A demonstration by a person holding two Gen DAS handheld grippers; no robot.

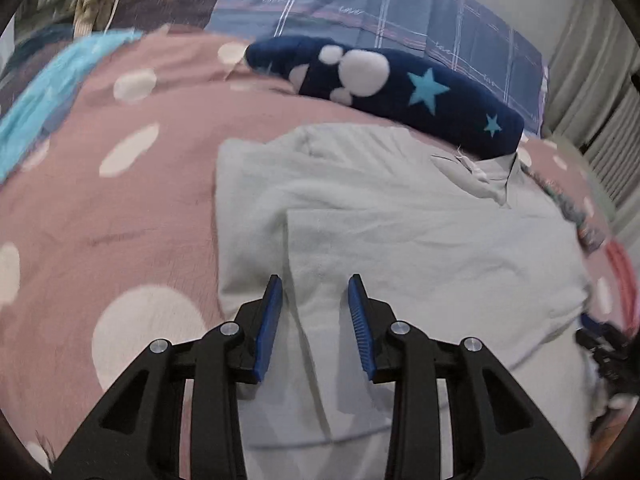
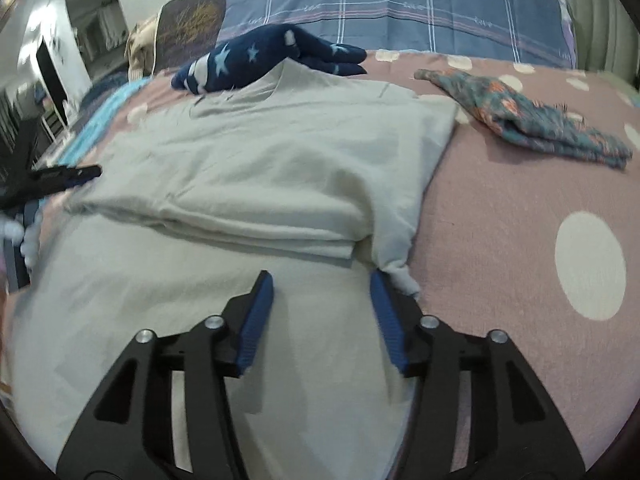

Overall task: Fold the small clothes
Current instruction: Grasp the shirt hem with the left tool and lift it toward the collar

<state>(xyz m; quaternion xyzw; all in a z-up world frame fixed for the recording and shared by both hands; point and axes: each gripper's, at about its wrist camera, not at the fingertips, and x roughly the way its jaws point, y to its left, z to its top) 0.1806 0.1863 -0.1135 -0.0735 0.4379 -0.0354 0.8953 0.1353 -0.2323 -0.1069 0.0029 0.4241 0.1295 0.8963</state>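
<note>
A pale grey-white top lies on the pink dotted bedspread, with parts folded over onto itself. My left gripper hovers over the near left part of the top. It is open by a narrow gap, and a fold edge runs under that gap. In the right wrist view the folded layers of the top form a thick ridge ahead of my right gripper. That gripper is open wide with nothing pinched. A bunched cuff lies just beside its right finger. The left gripper's tip shows at the top's left edge.
A navy cloth with stars lies at the far edge of the top, also seen from the right. A folded floral cloth rests on the bedspread to the right. A blue plaid pillow is behind. A turquoise cloth lies far left.
</note>
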